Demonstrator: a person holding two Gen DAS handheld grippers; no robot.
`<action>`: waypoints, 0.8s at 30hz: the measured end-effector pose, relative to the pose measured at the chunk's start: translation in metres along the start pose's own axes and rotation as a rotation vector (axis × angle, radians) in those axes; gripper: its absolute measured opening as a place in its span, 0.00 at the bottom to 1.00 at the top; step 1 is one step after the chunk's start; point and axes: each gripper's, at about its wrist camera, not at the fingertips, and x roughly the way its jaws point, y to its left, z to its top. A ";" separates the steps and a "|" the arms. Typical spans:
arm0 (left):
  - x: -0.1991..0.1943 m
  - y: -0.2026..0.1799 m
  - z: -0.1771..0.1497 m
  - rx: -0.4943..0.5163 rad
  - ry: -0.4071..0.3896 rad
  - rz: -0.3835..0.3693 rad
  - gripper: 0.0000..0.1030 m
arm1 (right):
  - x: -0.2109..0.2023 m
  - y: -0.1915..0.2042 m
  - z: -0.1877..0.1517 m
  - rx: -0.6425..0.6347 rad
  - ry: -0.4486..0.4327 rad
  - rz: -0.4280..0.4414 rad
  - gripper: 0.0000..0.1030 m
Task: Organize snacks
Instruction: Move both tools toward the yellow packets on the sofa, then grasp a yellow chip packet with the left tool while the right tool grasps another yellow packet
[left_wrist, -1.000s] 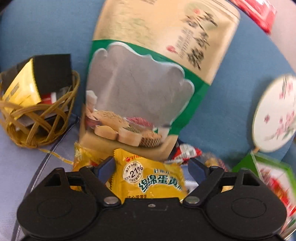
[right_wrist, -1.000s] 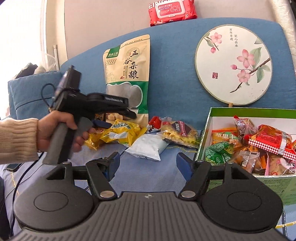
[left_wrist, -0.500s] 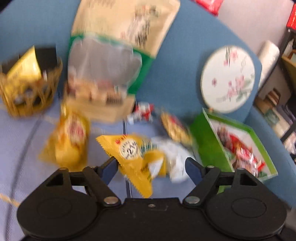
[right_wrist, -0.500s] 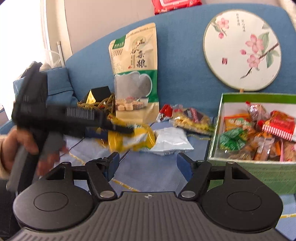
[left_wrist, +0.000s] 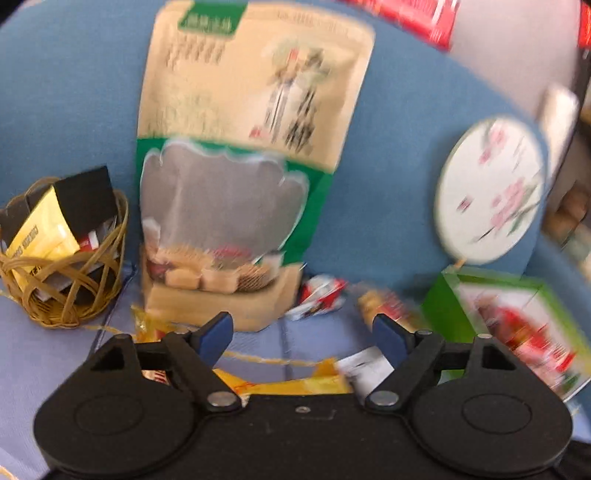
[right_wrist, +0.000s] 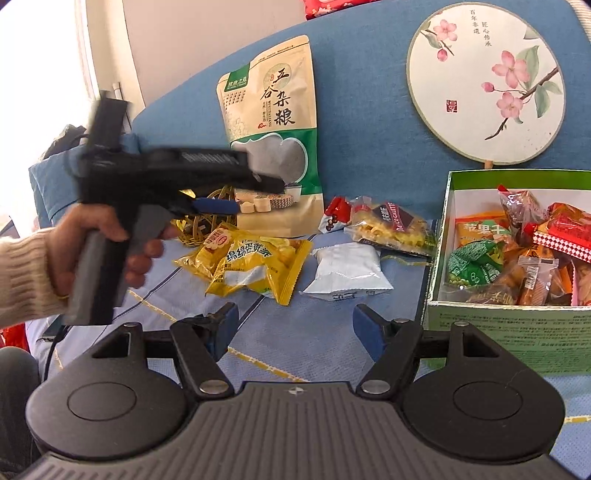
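The yellow snack packet (right_wrist: 255, 267) is seen lying below the left gripper (left_wrist: 302, 329), whose jaws are spread empty. The green box (right_wrist: 509, 325) is filled with snacks; the right gripper (right_wrist: 294, 325) is also held agape.

left tongs (left_wrist: 302, 334) gaping and empty, right tongs (right_wrist: 294, 328) gaping and empty

Two yellow snack packets (right_wrist: 255, 264); one white packet (right_wrist: 347, 271); one box (right_wrist: 517, 325).

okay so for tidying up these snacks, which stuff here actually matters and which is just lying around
For the job: green box of snacks, yellow packets, white packet, clear biscuit packet, small red packet, open left gripper.

Just there: round fan, tall grain pouch, wicker basket.
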 end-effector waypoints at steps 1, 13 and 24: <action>0.007 0.003 -0.002 -0.007 0.033 -0.001 1.00 | 0.000 0.000 0.000 -0.003 0.000 0.000 1.00; -0.028 -0.010 -0.053 -0.101 0.219 -0.216 0.98 | 0.010 0.001 -0.005 0.050 0.050 0.045 1.00; -0.041 0.014 -0.069 -0.241 0.274 -0.275 0.67 | 0.035 -0.009 -0.021 0.244 0.125 0.151 1.00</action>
